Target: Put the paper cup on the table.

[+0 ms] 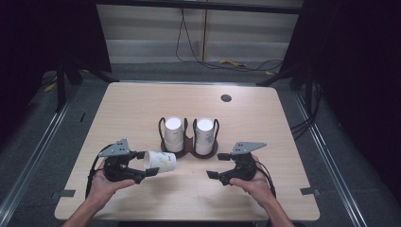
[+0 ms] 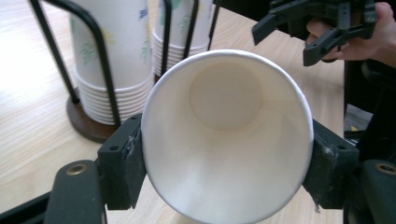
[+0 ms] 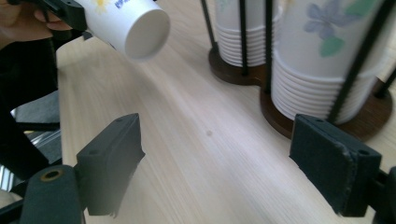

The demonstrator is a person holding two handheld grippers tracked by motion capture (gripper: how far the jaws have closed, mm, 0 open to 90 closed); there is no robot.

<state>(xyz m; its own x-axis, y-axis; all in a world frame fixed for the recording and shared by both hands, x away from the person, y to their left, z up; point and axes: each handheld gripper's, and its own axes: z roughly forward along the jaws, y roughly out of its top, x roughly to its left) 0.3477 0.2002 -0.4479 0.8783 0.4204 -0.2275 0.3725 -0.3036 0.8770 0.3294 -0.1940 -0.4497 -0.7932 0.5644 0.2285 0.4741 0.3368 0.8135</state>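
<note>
My left gripper (image 1: 145, 163) is shut on a white paper cup (image 1: 160, 161) with a flower print, held on its side above the table with its base toward the right. In the left gripper view the cup (image 2: 227, 135) faces me mouth-on, its rim squeezed between both pads. My right gripper (image 1: 215, 165) stands open and holds nothing, low over the table front right; its two jaws (image 3: 229, 154) are wide apart. A dark wire holder (image 1: 189, 149) carries two stacks of upturned cups (image 1: 173, 132), (image 1: 204, 135) at the table's middle. The held cup (image 3: 128, 25) hangs at the upper left in the right gripper view.
The light wooden table (image 1: 142, 104) has a round cable hole (image 1: 226, 98) at the back right. The holder's wire posts (image 3: 243, 37) and brown base (image 3: 369, 116) stand close ahead of my right gripper. Dark floor and metal rails surround the table.
</note>
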